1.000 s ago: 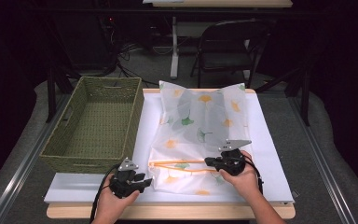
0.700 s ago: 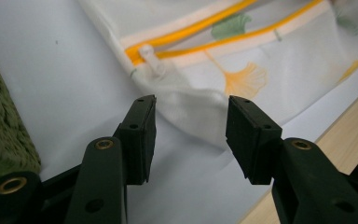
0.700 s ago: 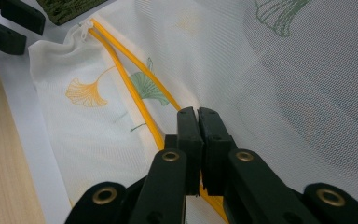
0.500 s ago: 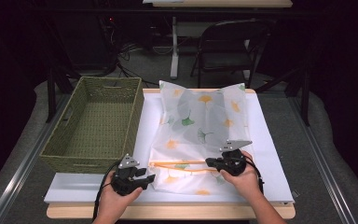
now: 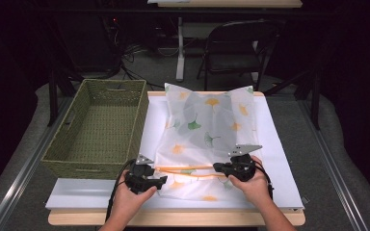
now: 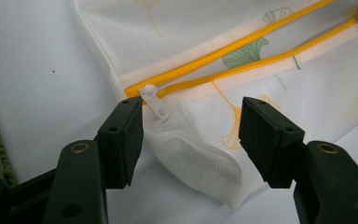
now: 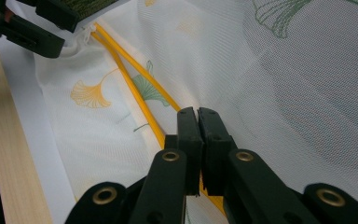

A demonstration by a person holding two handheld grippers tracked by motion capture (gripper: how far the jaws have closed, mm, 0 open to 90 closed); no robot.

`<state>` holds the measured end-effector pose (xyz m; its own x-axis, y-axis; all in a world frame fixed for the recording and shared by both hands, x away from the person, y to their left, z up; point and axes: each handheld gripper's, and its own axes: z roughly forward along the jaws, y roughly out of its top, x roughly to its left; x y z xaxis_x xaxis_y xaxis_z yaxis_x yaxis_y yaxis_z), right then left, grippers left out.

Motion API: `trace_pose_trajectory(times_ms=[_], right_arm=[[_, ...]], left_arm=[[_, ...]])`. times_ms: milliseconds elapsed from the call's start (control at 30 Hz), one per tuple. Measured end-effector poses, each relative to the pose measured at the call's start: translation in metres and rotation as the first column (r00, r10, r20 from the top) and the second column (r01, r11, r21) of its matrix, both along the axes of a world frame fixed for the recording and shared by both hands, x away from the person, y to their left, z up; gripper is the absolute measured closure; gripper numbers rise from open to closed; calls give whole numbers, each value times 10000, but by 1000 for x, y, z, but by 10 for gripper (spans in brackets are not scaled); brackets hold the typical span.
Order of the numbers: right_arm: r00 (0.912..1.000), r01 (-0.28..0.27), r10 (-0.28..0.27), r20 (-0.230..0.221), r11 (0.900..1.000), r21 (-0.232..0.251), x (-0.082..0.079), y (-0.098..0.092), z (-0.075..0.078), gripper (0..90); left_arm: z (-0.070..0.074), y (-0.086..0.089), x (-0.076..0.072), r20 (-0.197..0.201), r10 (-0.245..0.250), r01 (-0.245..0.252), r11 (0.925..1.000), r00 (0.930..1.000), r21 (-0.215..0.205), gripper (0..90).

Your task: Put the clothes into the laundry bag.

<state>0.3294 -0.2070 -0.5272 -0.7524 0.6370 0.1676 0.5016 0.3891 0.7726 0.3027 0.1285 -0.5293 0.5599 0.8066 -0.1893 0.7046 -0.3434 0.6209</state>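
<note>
While the right gripper (image 5: pixel 220 167) pinches the mesh laundry bag (image 5: pixel 207 130) at its yellow zipper (image 5: pixel 185 168), the left gripper (image 5: pixel 160 180) sits at the bag's near left corner with its fingers apart. Left fingers have just been opening; in the left gripper view they stand moderately wide, either side of the bag's limp corner fold, pads not pressing on it. White zipper pull (image 6: pixel 153 97) lies at the left end of the zipper, just beside the tip of one left finger (image 6: pixel 121 135); contact with that finger cannot be told.

Right fingers (image 7: pixel 189 135): closed together on the bag fabric right at the zipper line, the yellow tape running under them in the right gripper view.

Zipper tracks are parted along the length between the two grippers, so the bag mouth is unzipped there.

Bag position: flat on the white surface (image 5: pixel 279 163), printed with ginkgo leaves, far end reaching the far edge of the surface, zipper end toward the person. Woven basket (image 5: pixel 99 127) stands to the left of the bag, just beside it, apart from it. Left gripper lies between the basket's near corner and the bag corner.
</note>
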Motion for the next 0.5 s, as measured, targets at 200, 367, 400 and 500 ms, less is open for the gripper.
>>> trace_pose_trajectory(times_ms=[200, 367, 400, 500], right_arm=[[9999, 117, -118, 74, 9997, 228, 0, -6, 5, 884], [9994, 330, -333, 105, 9989, 333, 1, -14, 7, 883], [9994, 344, -347, 95, 9988, 338, 2, -15, 7, 884], [9992, 405, -407, 53, 9986, 350, 3, -16, 6, 884]], left_arm=[[-7, 1, 0, -59, 99, -99, 9999, 9999, 16, 403], [-11, 2, 0, -36, -13, 13, 10000, 10000, 93, 402], [-12, 2, 0, -22, -55, 55, 10000, 10000, 79, 402], [-14, 1, 1, -61, -149, 149, 9999, 9999, -43, 423]])
